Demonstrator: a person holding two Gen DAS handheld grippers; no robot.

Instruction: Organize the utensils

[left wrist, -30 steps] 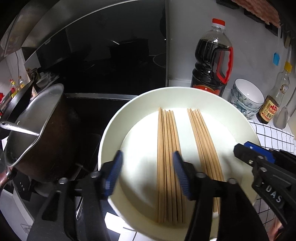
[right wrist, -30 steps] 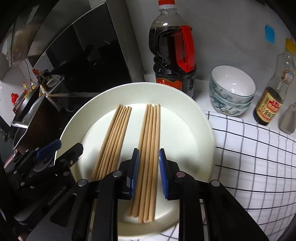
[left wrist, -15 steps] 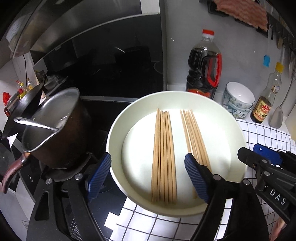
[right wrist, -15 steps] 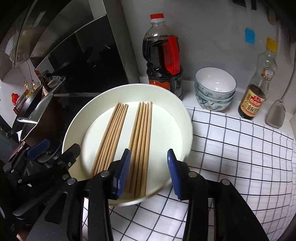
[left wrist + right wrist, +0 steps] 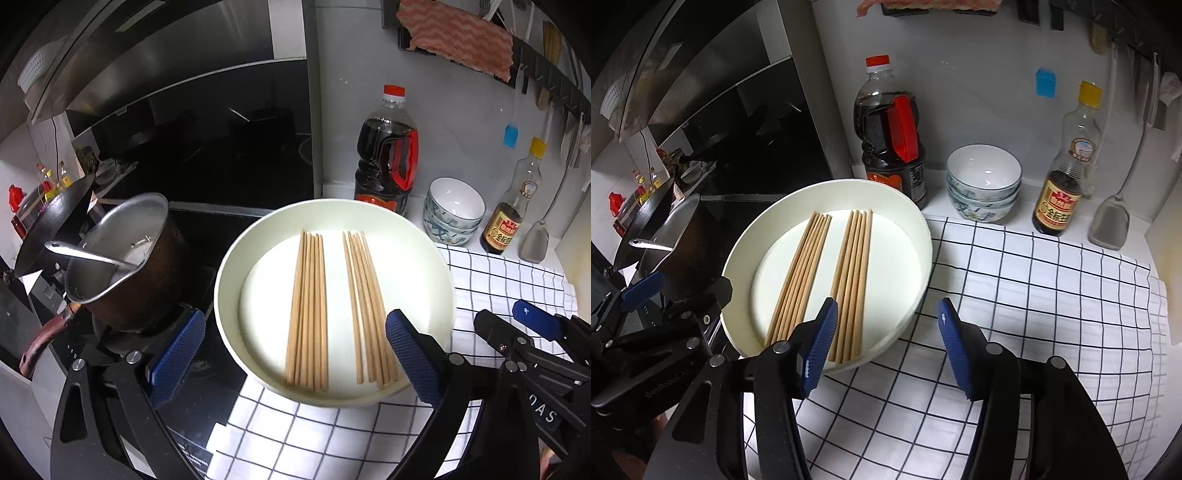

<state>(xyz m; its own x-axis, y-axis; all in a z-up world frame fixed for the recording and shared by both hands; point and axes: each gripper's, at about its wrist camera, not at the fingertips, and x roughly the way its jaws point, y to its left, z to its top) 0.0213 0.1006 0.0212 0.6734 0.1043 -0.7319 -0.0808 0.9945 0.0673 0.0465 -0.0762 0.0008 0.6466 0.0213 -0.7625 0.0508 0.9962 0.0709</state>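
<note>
From the left wrist I see my left claw (image 5: pixel 291 350) with its jaws spreading wide and gripping nothing; the blue pads (image 5: pixel 412 356) stand on either side of the near rim of the plate (image 5: pixel 439 258) without touching it. On the plate lie two bundles of chopsticks: the left bundle (image 5: pixel 308 314) and the right bundle (image 5: pixel 367 314), side by side with a gap between. The plate sits on the checked cloth (image 5: pixel 498 280) over the surface, with a pot (image 5: pixel 129 266) on the stove to its left and a dark bottle (image 5: pixel 386 158) and stacked bowls (image 5: pixel 452 210) behind it.

From the right wrist, my right claw (image 5: pixel 886 339) is also opening and holds nothing. Its left pad (image 5: pixel 820 343) hangs above the near ends of the right bundle (image 5: pixel 851 288); the other pad is over the cloth (image 5: pixel 1034 295). The left claw (image 5: pixel 665 314) shows at the lower left edge, beside the plate (image 5: pixel 916 236).
</note>
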